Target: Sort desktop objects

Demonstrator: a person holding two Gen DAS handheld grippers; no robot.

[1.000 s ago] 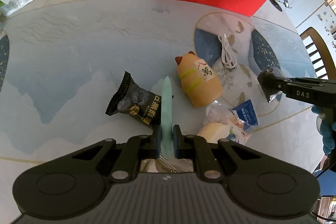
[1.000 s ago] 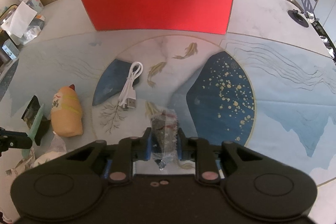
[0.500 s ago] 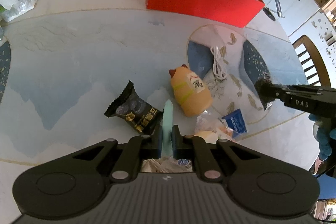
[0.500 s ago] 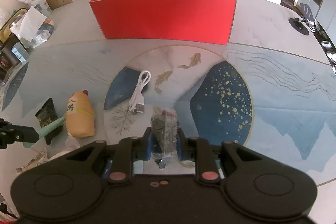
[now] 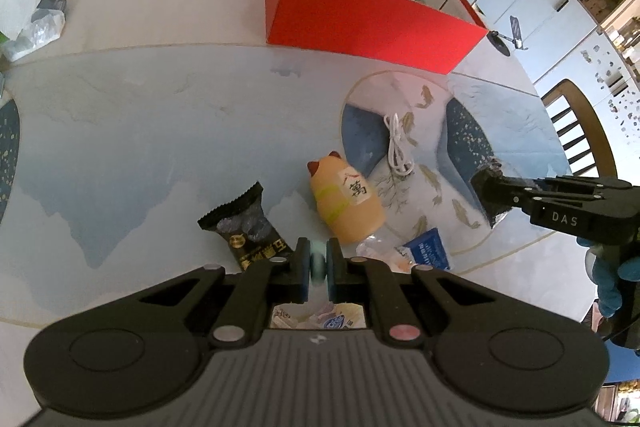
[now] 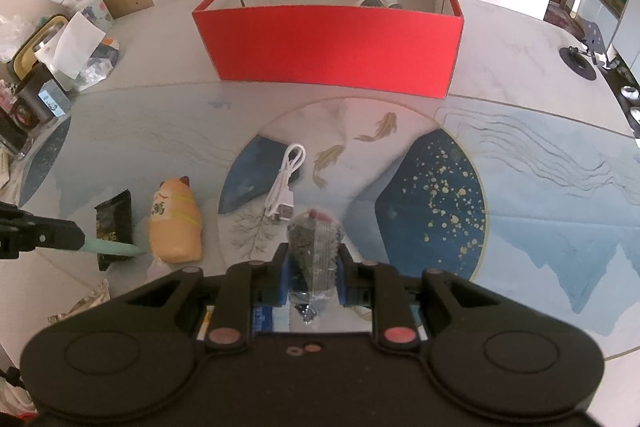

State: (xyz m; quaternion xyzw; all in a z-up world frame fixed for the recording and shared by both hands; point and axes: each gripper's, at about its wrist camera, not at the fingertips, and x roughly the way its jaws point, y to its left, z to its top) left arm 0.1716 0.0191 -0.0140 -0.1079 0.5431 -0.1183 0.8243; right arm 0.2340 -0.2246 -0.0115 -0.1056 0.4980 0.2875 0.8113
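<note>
In the left wrist view, the left gripper (image 5: pixel 318 263) is clamping a pale green stick (image 5: pixel 318 261) between its nearly closed fingers; only the blunt end is showing here. Below it on the table (image 5: pixel 160 131) are lying a black snack packet (image 5: pixel 244 227), an orange cat-shaped toy (image 5: pixel 346 205) and a white cable (image 5: pixel 396 151), with the crinkled wrappers (image 5: pixel 416 251) just beside the toy. The red box (image 5: pixel 360 15) is standing open farther back. To the right, the right gripper (image 5: pixel 490 193) is hanging above the table, gripping a dark bag whose contents I cannot make out.

In the right wrist view, the right gripper (image 6: pixel 314 267) is pinching a clear bag of dark bits (image 6: pixel 314 247), its fingers pressing the bag from both sides. The red box (image 6: pixel 332 51) is sitting straight ahead, and some object is lying inside it near the right wall. The white cable (image 6: pixel 286 183) is resting just past the bag. At the left edge, the left gripper (image 6: pixel 78 239) is holding the pale green stick (image 6: pixel 112 247), which is pointing toward the orange cat-shaped toy (image 6: pixel 174 227) across the black snack packet (image 6: pixel 114 223).
</note>
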